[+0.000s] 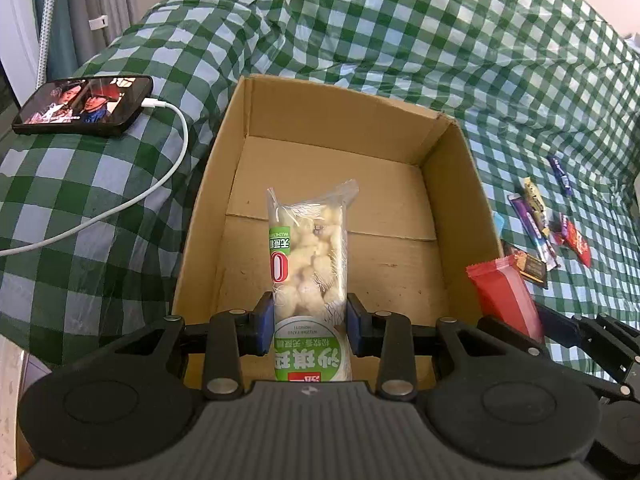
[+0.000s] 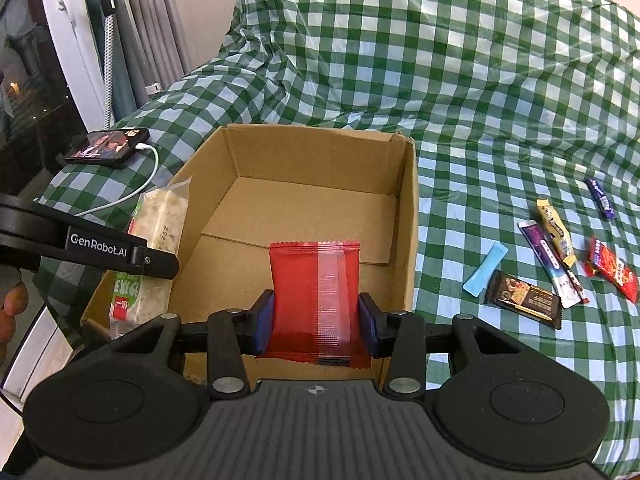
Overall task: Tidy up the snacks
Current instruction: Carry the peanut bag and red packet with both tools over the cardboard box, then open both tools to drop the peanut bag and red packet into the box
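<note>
I am holding two snacks at once, both poised at the near side of the cardboard box [image 1: 448, 184]. Starting on the left: my left gripper [image 1: 310, 322] is clamping the green-labelled puffed snack pack [image 1: 308, 264] across its width, near its printed end, so the pack's long axis is running straight ahead of the fingers, out over the near part of the box floor. Moving right, my right gripper [image 2: 316, 320] is pinching the red wrapper [image 2: 316, 292] by its side edges; that wrapper is also pointing forward, and its far end is lying over the box floor past the near wall. The box interior looks bare under both.

I am judging that the drop turns on one thing: the open floor lies directly ahead of and below each pack, so both need only a short carry forward and down. The two grippers are sitting close side by side, the left nearer the box's left wall. Farther right, the loose bars [image 2: 556, 256] are lying on the checked cloth [image 2: 480, 80], nearer my right hand
</note>
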`<act>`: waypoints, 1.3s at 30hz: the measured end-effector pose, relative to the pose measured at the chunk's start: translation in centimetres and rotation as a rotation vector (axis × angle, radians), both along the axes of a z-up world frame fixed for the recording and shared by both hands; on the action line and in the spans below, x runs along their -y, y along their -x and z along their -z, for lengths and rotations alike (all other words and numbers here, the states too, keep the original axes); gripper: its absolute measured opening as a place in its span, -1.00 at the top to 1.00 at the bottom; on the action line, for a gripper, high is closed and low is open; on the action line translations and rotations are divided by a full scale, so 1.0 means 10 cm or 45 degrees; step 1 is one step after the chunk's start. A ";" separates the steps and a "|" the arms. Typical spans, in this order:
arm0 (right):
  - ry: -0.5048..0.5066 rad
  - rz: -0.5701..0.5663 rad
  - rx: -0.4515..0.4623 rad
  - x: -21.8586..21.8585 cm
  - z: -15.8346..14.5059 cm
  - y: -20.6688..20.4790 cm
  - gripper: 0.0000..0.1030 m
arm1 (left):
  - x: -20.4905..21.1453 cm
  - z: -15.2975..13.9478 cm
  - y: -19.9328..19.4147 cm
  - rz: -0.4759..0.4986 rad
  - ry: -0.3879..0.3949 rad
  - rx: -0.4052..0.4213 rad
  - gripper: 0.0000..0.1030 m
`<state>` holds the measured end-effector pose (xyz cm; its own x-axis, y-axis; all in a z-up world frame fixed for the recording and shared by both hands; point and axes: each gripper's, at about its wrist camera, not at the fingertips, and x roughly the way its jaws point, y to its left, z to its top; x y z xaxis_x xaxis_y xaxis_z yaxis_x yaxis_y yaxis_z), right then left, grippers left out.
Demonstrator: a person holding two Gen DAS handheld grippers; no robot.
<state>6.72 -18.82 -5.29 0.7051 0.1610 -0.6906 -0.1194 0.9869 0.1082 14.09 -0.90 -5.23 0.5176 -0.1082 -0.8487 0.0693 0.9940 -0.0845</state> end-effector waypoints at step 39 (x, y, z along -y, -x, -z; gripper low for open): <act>-0.081 0.100 -0.132 0.05 0.13 -0.27 -0.81 | -0.10 0.13 0.01 -0.018 -0.167 -0.040 -0.99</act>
